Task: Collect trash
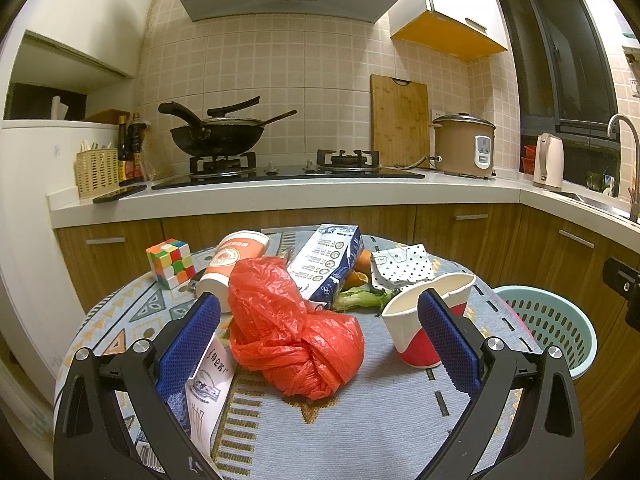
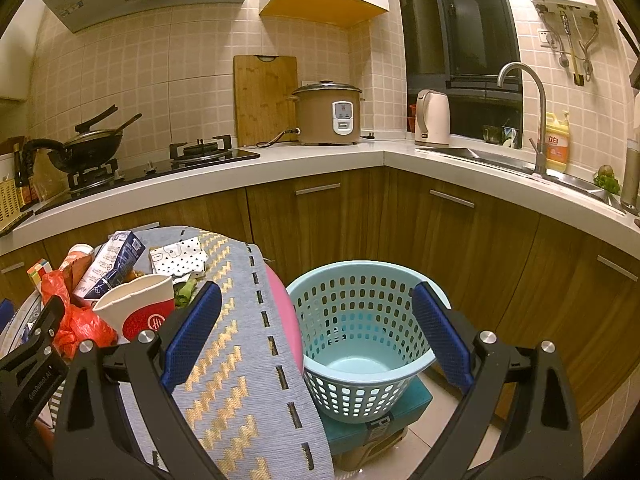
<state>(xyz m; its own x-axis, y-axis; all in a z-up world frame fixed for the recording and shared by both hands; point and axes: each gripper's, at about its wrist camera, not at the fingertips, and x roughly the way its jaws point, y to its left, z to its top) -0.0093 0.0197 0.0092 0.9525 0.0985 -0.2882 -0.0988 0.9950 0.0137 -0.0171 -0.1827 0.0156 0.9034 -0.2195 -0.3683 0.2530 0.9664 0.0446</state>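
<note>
A knotted red plastic bag (image 1: 292, 328) lies on the round table's patterned cloth (image 1: 360, 432), between the wide-apart blue pads of my open left gripper (image 1: 320, 320). Around it sit a red-and-white paper cup (image 1: 420, 320), an orange cup (image 1: 236, 260) on its side, a blue milk carton (image 1: 328, 264), a dotted wrapper (image 1: 400, 266), green vegetable scraps (image 1: 360, 300) and a printed paper slip (image 1: 208, 388). My right gripper (image 2: 316, 332) is open, empty, hovering by the table's edge above the teal perforated basket (image 2: 360, 332). The same basket (image 1: 548, 324) shows to the table's right.
A Rubik's cube (image 1: 170, 262) stands at the table's back left. Behind runs a kitchen counter (image 1: 280, 196) with a wok on the stove (image 1: 218, 136), a rice cooker (image 1: 464, 146), a kettle (image 2: 432, 118) and a sink (image 2: 500, 158). The basket rests on a teal box (image 2: 400, 412) on the floor.
</note>
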